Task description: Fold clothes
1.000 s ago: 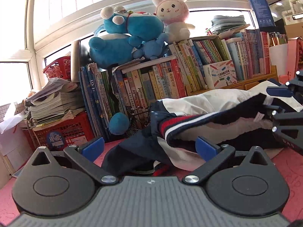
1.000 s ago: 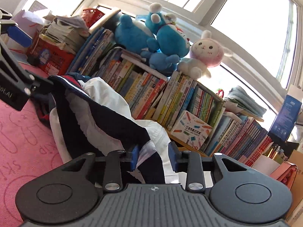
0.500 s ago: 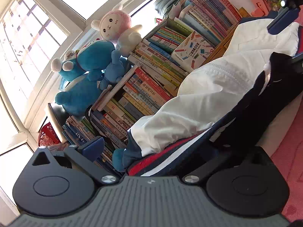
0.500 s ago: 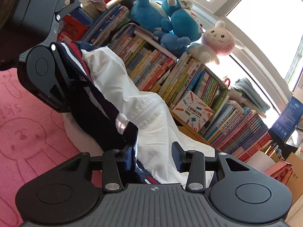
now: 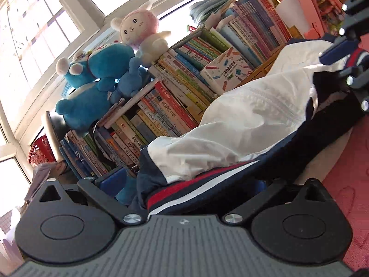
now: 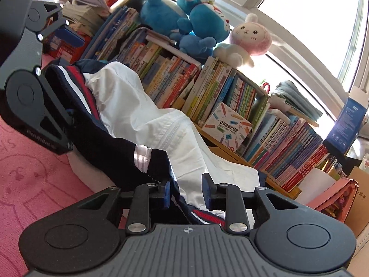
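A white and navy jacket with a red and white striped hem is stretched above the pink mat between both grippers. My left gripper stands open, its fingers wide apart, and the striped hem lies between them, hiding the right pad. In the right wrist view the jacket runs from the left gripper down to my right gripper. The right jaws are closing, with a bunch of navy and white cloth pressed between the pads. The right gripper shows at the upper right of the left wrist view.
Rows of books fill low shelves right behind the jacket, with blue plush toys and a pink rabbit plush on top. A red basket and paper stacks sit at the left end.
The left gripper rolled and sank, and the striped hem now lies between its fingers. The right jaws widened a little, then narrowed again on the cloth.
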The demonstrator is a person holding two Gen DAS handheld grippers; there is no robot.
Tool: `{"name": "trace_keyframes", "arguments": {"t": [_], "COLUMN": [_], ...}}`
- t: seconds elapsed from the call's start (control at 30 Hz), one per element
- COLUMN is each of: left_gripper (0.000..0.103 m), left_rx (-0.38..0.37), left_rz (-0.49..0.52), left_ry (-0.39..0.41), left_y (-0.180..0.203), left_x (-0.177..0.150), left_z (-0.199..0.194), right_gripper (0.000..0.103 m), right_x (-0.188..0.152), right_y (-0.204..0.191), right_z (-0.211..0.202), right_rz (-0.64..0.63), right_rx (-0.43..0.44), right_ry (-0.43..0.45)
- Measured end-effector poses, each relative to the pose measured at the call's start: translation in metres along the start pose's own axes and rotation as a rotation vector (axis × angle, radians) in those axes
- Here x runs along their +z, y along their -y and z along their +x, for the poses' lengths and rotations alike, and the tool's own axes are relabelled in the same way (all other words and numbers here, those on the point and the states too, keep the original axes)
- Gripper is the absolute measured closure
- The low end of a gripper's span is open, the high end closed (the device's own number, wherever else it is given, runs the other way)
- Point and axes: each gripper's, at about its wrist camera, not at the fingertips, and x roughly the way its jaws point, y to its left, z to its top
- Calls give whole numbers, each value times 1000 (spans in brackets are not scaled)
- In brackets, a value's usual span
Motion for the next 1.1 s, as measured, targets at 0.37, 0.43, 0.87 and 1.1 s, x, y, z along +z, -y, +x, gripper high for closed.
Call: {"name": "trace_keyframes", "arguments": {"t": [0.37, 0.43, 0.87, 1.1], "left_gripper": [0, 0, 0, 95], "left_rx": [34, 0, -28, 17], "left_rz": [49, 50, 27, -160], "left_ry": [-90, -116, -136, -93], "left_y": [27, 29, 25, -13], "left_x": [18, 15, 12, 4], "left_z": [38, 43, 55, 27], "right_gripper": [79, 79, 77, 56], "right_x": [9, 6, -9, -19], "right_y": [20, 19, 13, 20], "right_z": [-20, -17, -6, -12], "right_rz": [40, 53, 98, 90], "right_rx": [28, 42, 96, 65], "right_ry": [79, 62, -25, -27]}}
